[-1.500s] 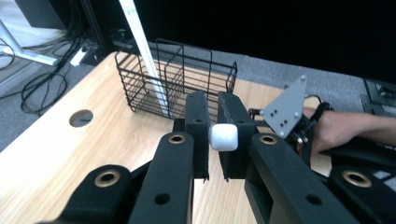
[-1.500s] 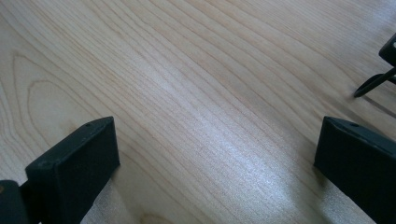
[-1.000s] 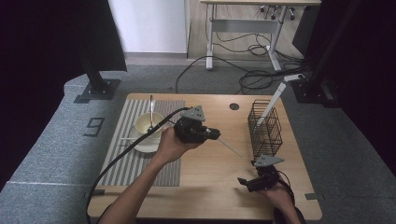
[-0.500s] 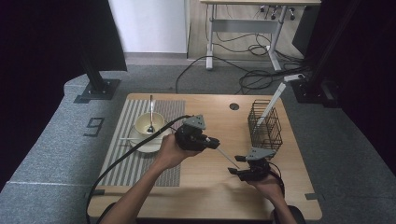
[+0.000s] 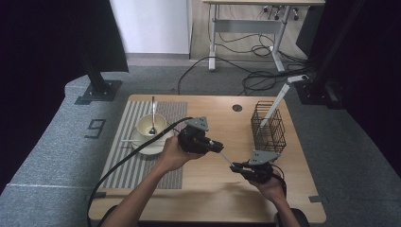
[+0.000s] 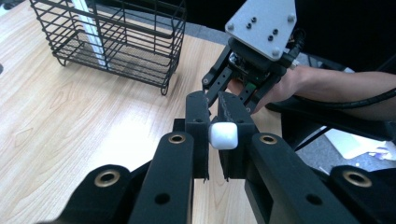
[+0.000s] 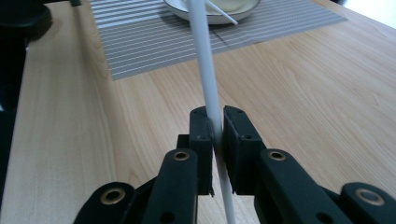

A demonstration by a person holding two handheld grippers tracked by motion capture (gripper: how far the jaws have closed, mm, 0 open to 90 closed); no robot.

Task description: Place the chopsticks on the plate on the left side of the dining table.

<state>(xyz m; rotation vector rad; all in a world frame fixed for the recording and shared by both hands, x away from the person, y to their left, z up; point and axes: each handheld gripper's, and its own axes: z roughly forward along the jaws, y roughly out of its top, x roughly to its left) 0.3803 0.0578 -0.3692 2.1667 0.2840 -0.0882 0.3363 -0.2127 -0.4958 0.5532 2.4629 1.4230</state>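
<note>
A white chopstick (image 5: 226,158) is being held at mid-frame of the high view, spanning the gap between the two grippers above bare wood. It is being clamped at one end by the left gripper (image 5: 218,148), whose jaws are being kept closed on its squared white tip (image 6: 223,135), and farther along by the right gripper (image 5: 235,167), whose jaws are being pressed against the shaft (image 7: 208,88). Open tabletop (image 5: 213,189) is being left below and to the left of the pair, while the wire basket (image 5: 268,127) with a second white stick (image 5: 275,101) is being kept near the right edge. The striped placemat (image 5: 142,156), plate (image 5: 146,147) and bowl (image 5: 151,125) with its spoon (image 5: 152,113) are being shown at left. In the right gripper view, another thin white stick (image 7: 219,12) is being seen lying across the plate rim.
</note>
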